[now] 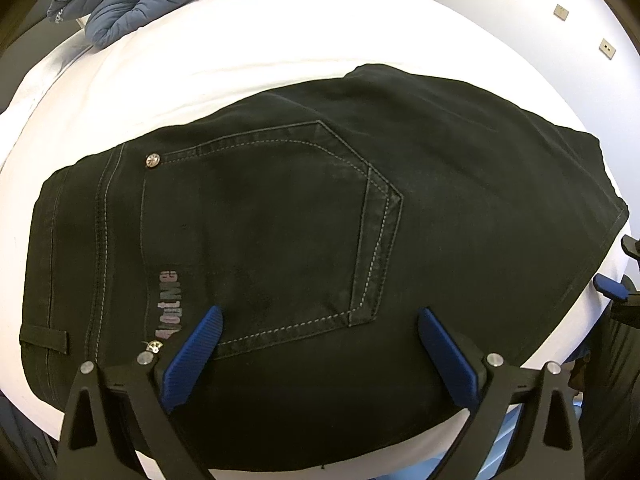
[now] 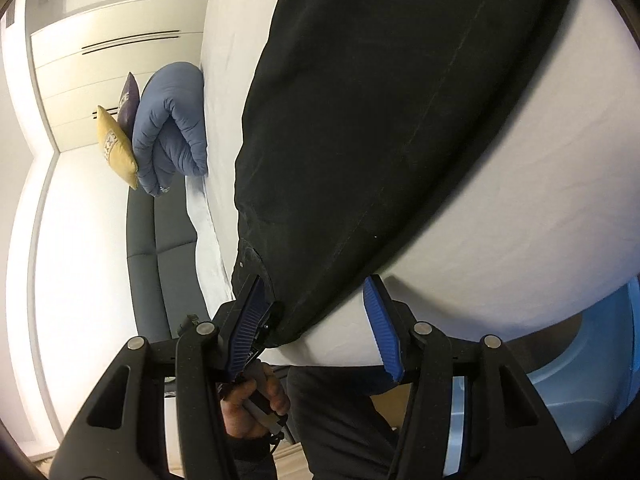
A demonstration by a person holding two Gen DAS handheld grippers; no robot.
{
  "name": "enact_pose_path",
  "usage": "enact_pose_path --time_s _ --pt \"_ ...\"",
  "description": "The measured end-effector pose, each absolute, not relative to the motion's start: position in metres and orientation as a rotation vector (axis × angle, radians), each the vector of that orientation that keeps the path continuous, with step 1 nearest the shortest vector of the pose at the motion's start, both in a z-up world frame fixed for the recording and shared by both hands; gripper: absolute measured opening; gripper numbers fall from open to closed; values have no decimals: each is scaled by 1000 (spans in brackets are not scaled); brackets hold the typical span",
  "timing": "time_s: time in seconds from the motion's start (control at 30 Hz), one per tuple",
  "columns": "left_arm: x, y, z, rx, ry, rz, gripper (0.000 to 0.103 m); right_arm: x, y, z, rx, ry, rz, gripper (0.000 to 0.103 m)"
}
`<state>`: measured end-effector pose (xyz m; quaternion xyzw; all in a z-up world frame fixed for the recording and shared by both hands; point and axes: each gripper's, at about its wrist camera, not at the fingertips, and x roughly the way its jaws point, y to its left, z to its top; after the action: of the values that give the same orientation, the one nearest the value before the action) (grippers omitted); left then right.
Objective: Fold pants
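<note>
Black pants (image 1: 280, 232) lie folded into a compact bundle on the white table (image 1: 200, 68), back pocket and grey lettering facing up. My left gripper (image 1: 320, 316) hovers open over the bundle's near edge, blue pads spread wide, holding nothing. In the right wrist view the pants (image 2: 380, 120) fill the upper middle. My right gripper (image 2: 316, 292) is open at the table's edge, its blue pads on either side of the bundle's corner, gripping nothing. The right gripper also shows at the right edge of the left wrist view (image 1: 616, 280).
A folded blue padded jacket (image 1: 132, 4) lies at the table's far left edge, also in the right wrist view (image 2: 172, 128). Yellow (image 2: 116, 148) and purple cushions sit on a dark grey sofa (image 2: 160, 260). A light blue bin (image 2: 580, 360) stands below the table. The person's hand (image 2: 256, 408) holds the left gripper.
</note>
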<state>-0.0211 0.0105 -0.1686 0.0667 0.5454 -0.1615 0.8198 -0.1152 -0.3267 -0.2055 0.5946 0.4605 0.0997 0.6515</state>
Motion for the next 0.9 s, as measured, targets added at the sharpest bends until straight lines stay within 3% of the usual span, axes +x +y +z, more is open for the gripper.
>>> enact_pose_path --time_s 0.33,0.47,0.9 --pt "-8 6 -170 141 1165 -339 100 -111 -330 -219 1349 1027 223 52" --pt "-7 7 -170 142 1165 -338 100 -108 -327 -215 1308 1036 203 34" --pt "-6 3 -166 149 1168 -338 100 -118 -338 -205 1403 1021 160 30"
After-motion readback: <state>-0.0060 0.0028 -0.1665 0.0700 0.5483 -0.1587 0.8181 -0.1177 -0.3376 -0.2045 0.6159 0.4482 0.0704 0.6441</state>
